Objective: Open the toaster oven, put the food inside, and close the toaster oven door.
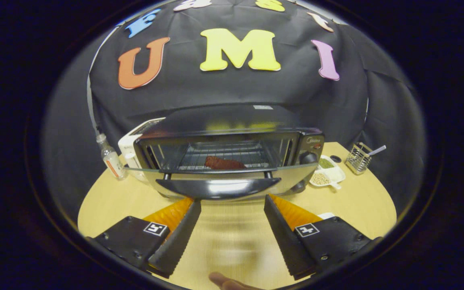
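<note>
1. Plainly, the jaws (pixel 232 201) stand wide apart and hold nothing, with bare worktop (pixel 232 237) showing between the two fingers.
2. Just ahead of the fingertips sits the toaster oven (pixel 232 157), its glass door (pixel 220 181) let down towards the jaws and lying roughly level, so the cavity is open to view.
3. The door's dark handle (pixel 218 188) runs across just beyond the fingertips; whether either finger touches it I cannot tell.
4. Inside, a reddish-brown piece of food (pixel 224 163) lies on the wire rack (pixel 224 157), near the front of the cavity.
5. To the left of the oven stands a small clear bottle (pixel 111 159) with an orange label, and a white appliance (pixel 133 145) sits just behind the oven's left corner.
6. To the right of the oven, a white divided dish (pixel 328 172) holds green and pale grains, and farther right is a wire holder (pixel 359 158) with a utensil sticking out.
7. A fingertip (pixel 226 281) of the person shows below the jaws, over the worktop.
</note>
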The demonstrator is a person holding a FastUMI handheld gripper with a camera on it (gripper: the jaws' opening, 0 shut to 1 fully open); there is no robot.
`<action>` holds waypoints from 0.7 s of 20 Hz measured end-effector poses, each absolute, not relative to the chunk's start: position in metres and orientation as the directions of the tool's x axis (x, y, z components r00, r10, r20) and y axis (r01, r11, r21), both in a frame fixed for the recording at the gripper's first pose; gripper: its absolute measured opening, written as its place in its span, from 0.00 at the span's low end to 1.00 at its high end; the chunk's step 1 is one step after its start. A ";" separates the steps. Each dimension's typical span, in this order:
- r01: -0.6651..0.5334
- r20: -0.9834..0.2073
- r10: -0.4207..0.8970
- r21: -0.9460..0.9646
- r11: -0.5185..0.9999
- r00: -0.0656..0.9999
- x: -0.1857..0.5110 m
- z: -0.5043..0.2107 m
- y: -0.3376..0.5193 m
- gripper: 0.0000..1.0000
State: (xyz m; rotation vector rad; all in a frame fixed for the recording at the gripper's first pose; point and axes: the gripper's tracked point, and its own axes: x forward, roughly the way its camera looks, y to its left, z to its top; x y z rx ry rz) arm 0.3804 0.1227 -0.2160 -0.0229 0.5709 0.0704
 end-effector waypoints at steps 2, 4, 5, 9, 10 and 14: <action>-0.078 -0.454 0.063 -0.015 0.997 0.889 0.381 -0.172 0.116 1.00; -0.076 -0.355 0.050 -0.061 0.995 0.934 0.373 -0.125 0.106 1.00; -0.084 -0.307 0.056 -0.079 0.993 0.950 0.364 -0.102 0.105 1.00; -0.064 -0.157 0.043 -0.128 0.990 0.987 0.314 -0.023 0.090 1.00; -0.060 -0.126 0.043 -0.136 0.989 0.991 0.300 -0.005 0.087 1.00; -0.029 -0.043 0.022 -0.154 0.988 0.999 0.246 0.043 0.071 1.00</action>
